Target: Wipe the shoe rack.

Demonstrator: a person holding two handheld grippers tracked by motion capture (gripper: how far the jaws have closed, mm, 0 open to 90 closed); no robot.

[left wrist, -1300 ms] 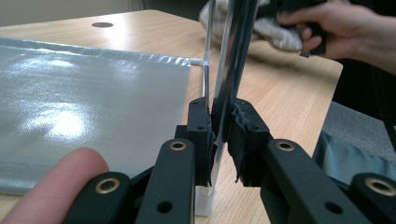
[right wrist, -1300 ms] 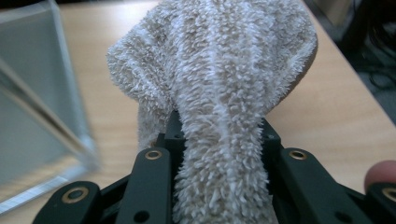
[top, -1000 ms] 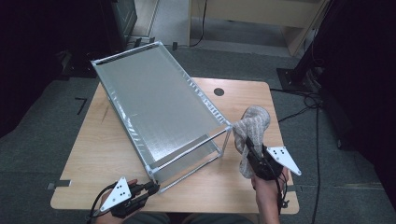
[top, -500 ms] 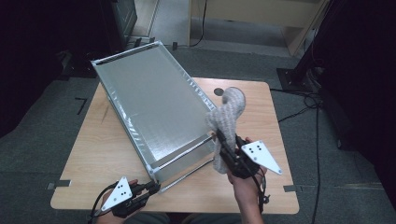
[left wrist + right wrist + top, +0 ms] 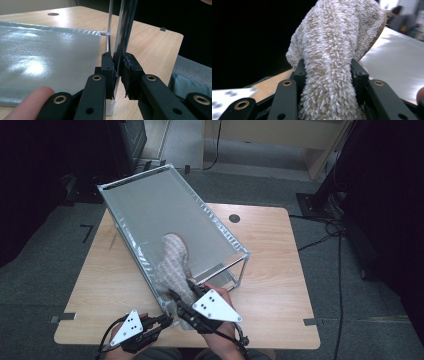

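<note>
the right gripper, jaws loosening yet still grasping the towel, has swung onto the rack's panel near the desk's front edge, ready to wipe; the left gripper stays clenched on the frame post.

No legible text, labels, brands, numbers or signs appear on any item in these views.

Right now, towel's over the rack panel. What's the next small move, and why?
Probably a short wipe stroke: draw the towel across the silver panel. The right tongs are clamped on the towel, their jaws having just been opening a little around it, and it lies on the tilted rack's top. The left tongs pinch the frame post, so the rack looks steadied.
</note>
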